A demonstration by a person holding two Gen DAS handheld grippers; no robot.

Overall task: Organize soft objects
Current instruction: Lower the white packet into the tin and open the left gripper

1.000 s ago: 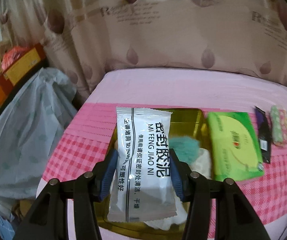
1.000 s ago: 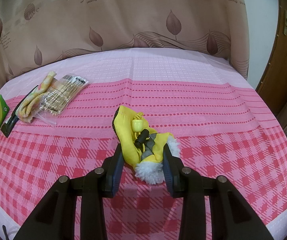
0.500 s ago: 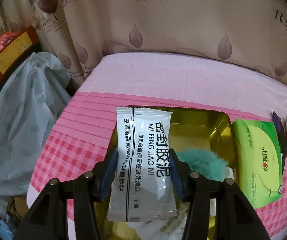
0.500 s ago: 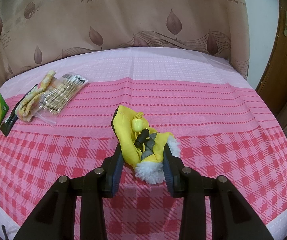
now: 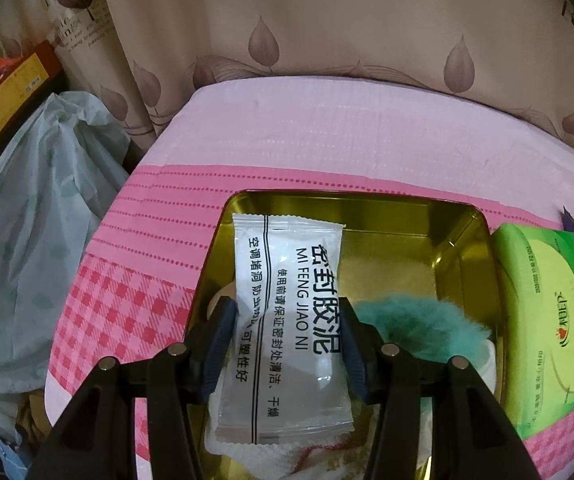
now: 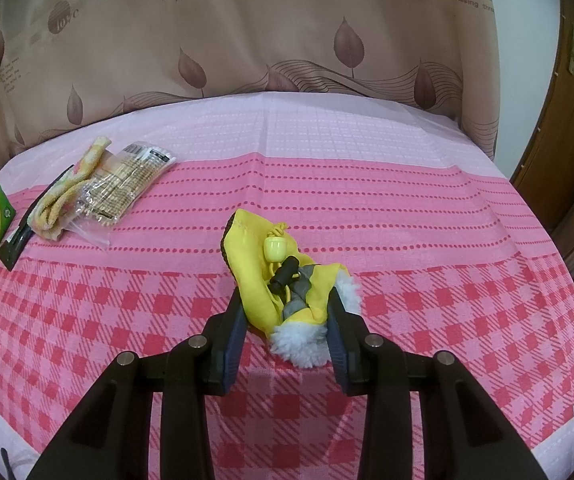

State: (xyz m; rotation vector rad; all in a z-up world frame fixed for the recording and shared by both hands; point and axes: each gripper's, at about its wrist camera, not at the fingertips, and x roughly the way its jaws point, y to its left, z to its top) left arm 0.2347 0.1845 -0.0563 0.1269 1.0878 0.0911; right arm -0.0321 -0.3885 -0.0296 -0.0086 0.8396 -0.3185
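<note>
Pink cloth: a pink checked and striped tablecloth [image 6: 407, 216] covers the desk in both views.
Left hand-held gripper: the left hand-held gripper [image 5: 287, 344] is clamped on a white rectangular plastic sachet printed "MI FENG JIAO NI" [image 5: 291, 320], blue pads pressing its two long edges.
Sachet's place: it hangs over the open gold-coloured rectangular metal tin [image 5: 463, 240], its upper end inside the tin's outline.
Change, left view: a second ago the tin was mostly hidden behind the sachet and looked small; now its far wall and right wall fill the middle of the view and the sachet sits lower over it.
Tin contents: a teal fluffy pompom [image 5: 419, 332], a white crinkle-edged cloth or paper [image 5: 271, 454] and a pale round item at the left, too hidden to identify.
Beside the tin: a green rectangular tissue pack [image 5: 543, 320] lies just right of it.
Right hand-held gripper: the right hand-held gripper [image 6: 287, 332] is closed on a yellow fabric shoe with white fleece trim and a black cord stopper [image 6: 263, 276] resting on the cloth.
Change, right view: nothing has shifted.
Only in right view: the shoe, a yellow-and-white towel roll [image 6: 63, 196], a clear packet of tan sticks [image 6: 127, 184], a black flat packet [image 6: 17, 240], and a brown wooden door [image 6: 571, 128].
Only in left view: the tin, and a pale green plastic bag [image 5: 35, 208] beyond the desk's edge.
</note>
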